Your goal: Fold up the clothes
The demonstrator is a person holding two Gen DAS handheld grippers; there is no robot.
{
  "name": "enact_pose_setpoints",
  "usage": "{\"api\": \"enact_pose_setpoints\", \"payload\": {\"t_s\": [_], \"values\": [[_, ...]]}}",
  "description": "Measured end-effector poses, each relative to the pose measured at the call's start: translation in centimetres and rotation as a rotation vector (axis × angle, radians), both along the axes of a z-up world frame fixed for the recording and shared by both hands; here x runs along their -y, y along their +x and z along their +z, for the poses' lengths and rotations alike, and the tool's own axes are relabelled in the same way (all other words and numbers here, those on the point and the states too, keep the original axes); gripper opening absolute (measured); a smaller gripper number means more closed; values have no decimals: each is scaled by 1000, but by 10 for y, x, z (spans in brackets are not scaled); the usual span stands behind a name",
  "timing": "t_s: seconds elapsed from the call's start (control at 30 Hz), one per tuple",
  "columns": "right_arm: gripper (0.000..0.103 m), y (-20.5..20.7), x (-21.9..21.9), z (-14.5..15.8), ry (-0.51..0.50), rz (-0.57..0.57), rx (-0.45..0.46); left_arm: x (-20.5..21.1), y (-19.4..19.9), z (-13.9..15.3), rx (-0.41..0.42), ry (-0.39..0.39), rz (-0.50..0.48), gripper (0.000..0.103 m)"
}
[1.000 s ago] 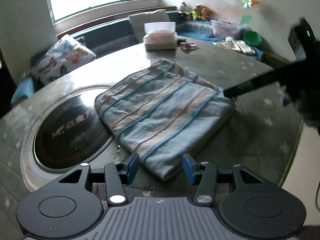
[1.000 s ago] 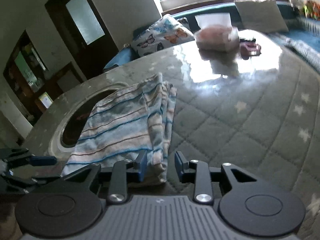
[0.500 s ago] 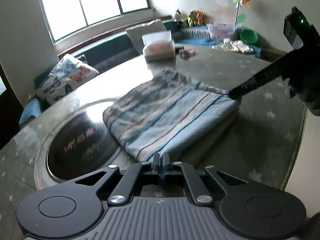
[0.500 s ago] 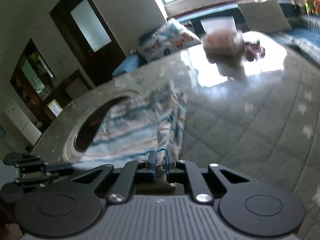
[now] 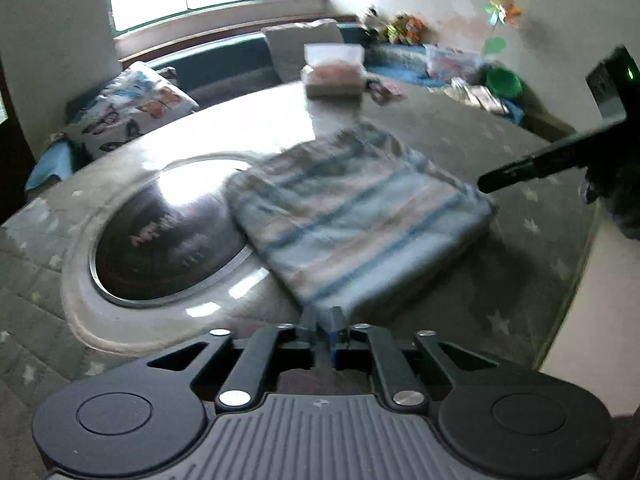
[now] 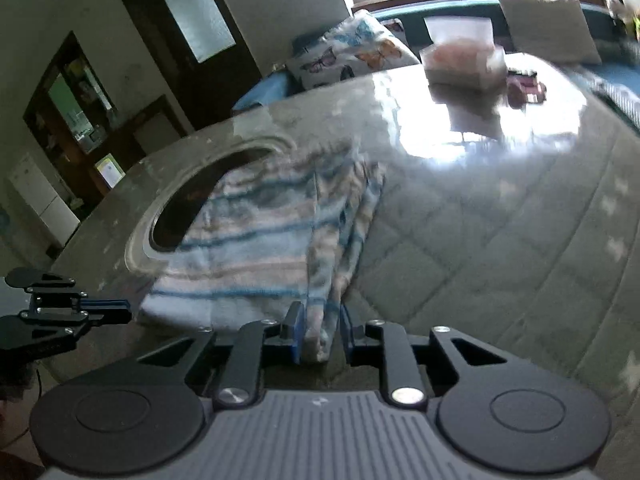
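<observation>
A folded towel-like cloth (image 5: 352, 216) with blue and pink stripes lies on the round table, partly over the dark glass disc (image 5: 168, 248). My left gripper (image 5: 323, 326) is at the cloth's near corner. Its jaws are opening, with a narrow gap, and the corner reaches just to the pads. My right gripper (image 6: 320, 332) is at another corner of the cloth (image 6: 256, 248). Its jaws are opening too, and the layered corner hangs loosely between them, with a gap at the right pad. The left view shows the right gripper (image 5: 520, 172) at the cloth's right corner.
A tissue box (image 5: 334, 76) and a small pink object (image 5: 384, 90) stand at the table's far side. The grey quilted table cover (image 6: 500, 248) stretches to the right. Cushions (image 5: 128, 108) line a bench under the window. The table edge (image 5: 576, 280) curves close on the right.
Both grippers closed onto the cloth's corners half a second ago, and both pairs of jaws have since parted slightly. The left gripper has shifted, and its view is blurred.
</observation>
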State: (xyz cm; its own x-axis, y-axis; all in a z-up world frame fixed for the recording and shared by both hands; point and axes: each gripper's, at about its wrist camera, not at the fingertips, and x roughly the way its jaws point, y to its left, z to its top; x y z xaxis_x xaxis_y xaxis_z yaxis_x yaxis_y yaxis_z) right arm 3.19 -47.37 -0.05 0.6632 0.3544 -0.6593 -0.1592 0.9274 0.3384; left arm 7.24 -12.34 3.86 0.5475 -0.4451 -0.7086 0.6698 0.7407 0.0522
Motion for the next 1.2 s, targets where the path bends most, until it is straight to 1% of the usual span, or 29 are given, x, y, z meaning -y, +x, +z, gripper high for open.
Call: {"api": "enact_pose_setpoints", "payload": {"t_s": [0.03, 0.07, 0.2, 0.3, 0.4, 0.5, 0.63, 0.67, 0.8, 0.9, 1.07, 1.2], "values": [[20, 4, 0, 4, -13, -3, 19, -2, 6, 6, 12, -16, 16, 26], [20, 10, -1, 9, -27, -8, 41, -5, 10, 11, 26, -26, 33, 31], [20, 40, -9, 19, -53, -8, 101, 4, 38, 23, 72, -67, 75, 31], [20, 67, -20, 18, -82, 3, 125, 21, 64, 23, 64, -111, 85, 30], [20, 91, -28, 14, -99, 15, 129, 42, 93, 15, 38, -126, 84, 29], [20, 107, -33, 5, -110, 17, 114, 56, 114, 5, 23, -119, 83, 29], [20, 117, -33, -10, -106, 1, 90, 62, 139, -13, -20, -116, 108, 24], [19, 118, -32, -13, -106, -4, 83, 62, 144, -18, -26, -103, 120, 23], [15, 121, -27, -26, -103, -14, 48, 55, 156, -34, -69, -70, 160, 22], [15, 120, -27, -21, -107, -8, 53, 51, 155, -30, -77, -79, 167, 22], [15, 124, -31, -10, -108, 6, 91, 67, 152, -7, -51, -148, 95, 22], [15, 131, -35, -16, -111, -1, 75, 94, 159, -11, -59, -146, 54, 22]]}}
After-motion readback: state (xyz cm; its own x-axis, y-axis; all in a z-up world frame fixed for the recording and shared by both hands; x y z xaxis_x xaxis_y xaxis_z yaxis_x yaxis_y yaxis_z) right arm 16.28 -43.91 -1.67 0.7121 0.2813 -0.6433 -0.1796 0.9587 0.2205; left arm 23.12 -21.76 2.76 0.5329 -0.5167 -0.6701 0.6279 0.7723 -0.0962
